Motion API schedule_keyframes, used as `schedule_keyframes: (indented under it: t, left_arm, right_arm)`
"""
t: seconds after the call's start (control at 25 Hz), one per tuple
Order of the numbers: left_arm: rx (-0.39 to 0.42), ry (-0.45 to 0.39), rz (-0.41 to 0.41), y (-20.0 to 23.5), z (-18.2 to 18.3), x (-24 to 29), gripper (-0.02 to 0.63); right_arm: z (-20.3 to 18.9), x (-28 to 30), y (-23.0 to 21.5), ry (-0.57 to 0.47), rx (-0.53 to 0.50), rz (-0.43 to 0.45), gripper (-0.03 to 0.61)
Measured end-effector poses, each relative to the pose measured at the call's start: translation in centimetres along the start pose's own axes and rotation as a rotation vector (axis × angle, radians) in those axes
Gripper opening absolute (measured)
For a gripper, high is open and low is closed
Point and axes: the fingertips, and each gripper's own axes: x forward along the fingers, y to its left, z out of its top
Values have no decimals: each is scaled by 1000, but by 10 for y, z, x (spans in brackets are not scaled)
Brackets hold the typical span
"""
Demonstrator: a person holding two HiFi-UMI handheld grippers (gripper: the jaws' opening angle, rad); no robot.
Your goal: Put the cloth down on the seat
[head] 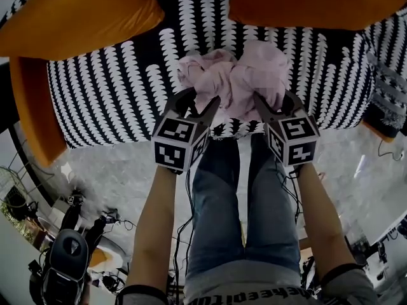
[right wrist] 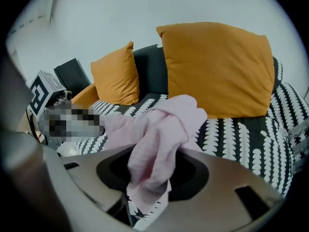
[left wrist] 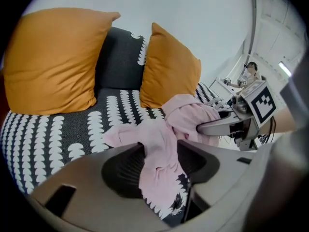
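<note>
A crumpled pink cloth [head: 235, 75] lies heaped on the black seat with white markings [head: 114, 94], near its front edge. My left gripper [head: 197, 100] is at the heap's left end. Its jaws stand apart with a fold of the cloth [left wrist: 157, 163] lying between them, not squeezed tight. My right gripper [head: 276, 100] is at the heap's right end, jaws likewise apart, and a loose fold of cloth [right wrist: 154, 153] runs up through the gap. In the left gripper view the right gripper [left wrist: 227, 124] pokes into the cloth from the right.
Two orange cushions [head: 76, 14] [head: 318, 2] lean at the back of the seat. The person's legs in jeans [head: 241, 208] stand against the seat's front edge. Cables and equipment [head: 63, 259] lie on the grey floor at the lower left.
</note>
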Motion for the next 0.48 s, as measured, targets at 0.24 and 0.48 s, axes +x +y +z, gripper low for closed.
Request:
schedule_keyframes:
  t: [0.24,0.48]
  left_arm:
    - [39,-6,8,-5,6,-4,212]
    - [46,-37,37,-18,37,-28,172]
  right_arm:
    - [14,-13,-6,-48,12,-8,189]
    - [42,-49,-2,-73,-1,12,156]
